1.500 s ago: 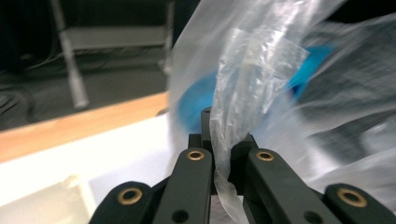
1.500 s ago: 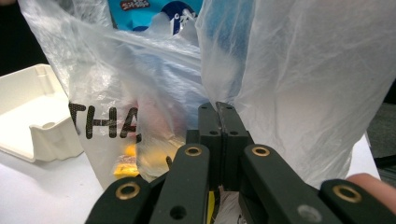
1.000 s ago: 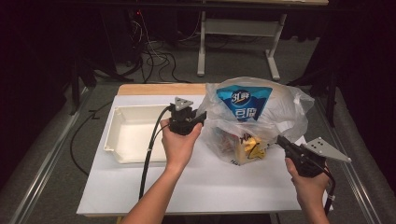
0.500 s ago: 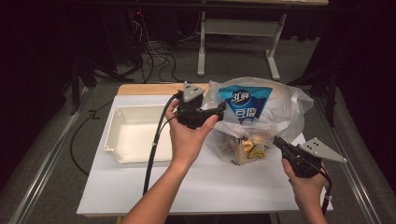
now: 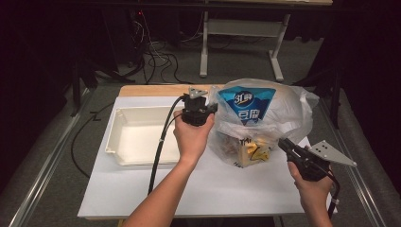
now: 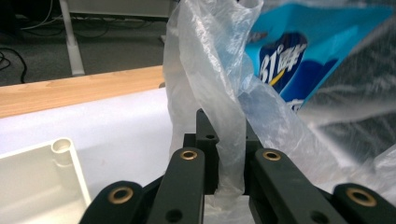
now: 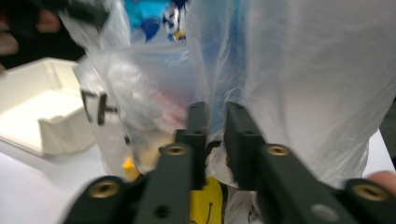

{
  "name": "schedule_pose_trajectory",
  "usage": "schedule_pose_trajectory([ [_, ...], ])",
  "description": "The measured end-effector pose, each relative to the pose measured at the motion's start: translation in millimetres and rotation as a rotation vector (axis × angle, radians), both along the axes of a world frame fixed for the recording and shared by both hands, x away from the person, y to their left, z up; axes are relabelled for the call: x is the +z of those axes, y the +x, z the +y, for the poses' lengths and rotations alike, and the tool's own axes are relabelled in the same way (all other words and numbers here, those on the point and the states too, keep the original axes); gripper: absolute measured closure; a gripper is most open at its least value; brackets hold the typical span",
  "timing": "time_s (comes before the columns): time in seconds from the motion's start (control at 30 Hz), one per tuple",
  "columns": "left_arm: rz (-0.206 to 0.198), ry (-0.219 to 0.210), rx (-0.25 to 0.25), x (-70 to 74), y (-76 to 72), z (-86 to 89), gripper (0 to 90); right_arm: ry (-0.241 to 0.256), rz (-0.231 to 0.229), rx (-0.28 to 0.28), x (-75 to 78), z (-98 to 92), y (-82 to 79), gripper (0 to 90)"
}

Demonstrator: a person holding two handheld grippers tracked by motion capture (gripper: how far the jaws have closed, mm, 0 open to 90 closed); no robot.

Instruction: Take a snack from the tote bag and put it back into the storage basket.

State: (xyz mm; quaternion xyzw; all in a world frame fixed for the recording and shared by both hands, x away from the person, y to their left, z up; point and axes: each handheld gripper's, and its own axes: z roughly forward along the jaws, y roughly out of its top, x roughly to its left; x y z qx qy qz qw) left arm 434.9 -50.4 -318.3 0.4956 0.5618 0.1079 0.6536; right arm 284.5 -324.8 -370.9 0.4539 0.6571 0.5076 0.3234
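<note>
Two black two-jaw grippers are in our hands over a white-topped table point(image 5: 189, 189). Our left gripper point(image 5: 211, 109) is raised at the left edge of a clear, crinkled plastic bag point(image 5: 288, 111) that sits right of centre on the table. In the left gripper view its jaws are closed on a twisted strip of the bag's film point(image 6: 219, 121), which rises from between them and widens toward the bag's top. Behind that film we see a blue packet with white lettering point(image 6: 299, 56) inside the bag; from the high view this packet point(image 5: 248, 101) stands tall in the upper part of the bag.

Our right gripper point(image 5: 283, 144) comes in low from the right, with its grey three-cornered plate point(image 5: 331, 153) on top and its tips at the lower right of the bag. In the right gripper view the jaws stand close together with only a narrow gap, and bag film point(image 7: 299, 70) lies right at and between the tips; the picture is blurred, so we cannot tell whether they pinch it or just touch it. Yellow packaging point(image 7: 210, 200) shows low in the bag, just behind the jaws, and again near the bag's bottom in the high view point(image 5: 253, 153).

Left of the bag lies a shallow cream plastic tray point(image 5: 124, 151), just beside our left hand point(image 5: 191, 137). A strip of bare wood point(image 5: 151, 90) runs along the table's far edge.
</note>
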Motion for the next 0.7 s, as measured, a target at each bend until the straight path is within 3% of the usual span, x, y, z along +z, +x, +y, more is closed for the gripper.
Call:
schedule_pose_trajectory([
  [0.1, -0.008, -0.002, -0.016, -1.8, -2.0, 1.4, 86.0, 0.022, -0.040, 0.000, 11.6, -3.1, -5.1, 61.3],
  [0.13, -0.009, 0.005, -0.019, -1.9, -2.6, 1.6, 86.0, 0.029, -0.065, -0.020, 20.6, -5.3, -8.2, 52.2],
  [0.17, -0.013, 0.005, -0.020, -1.7, -3.1, 1.4, 86.0, 0.029, -0.065, -0.020, 20.6, -5.3, -8.2, 52.2],
  [0.2, -0.016, 0.004, -0.022, -1.6, -3.7, 1.1, 86.1, 0.037, -0.076, -0.047, 29.2, -7.8, -9.7, 44.3],
  [0.7, -0.030, 0.028, -0.040, -5.4, -7.4, -0.5, 86.3, 0.048, -0.181, -0.129, 85.3, -22.4, -5.0, 25.2],
])
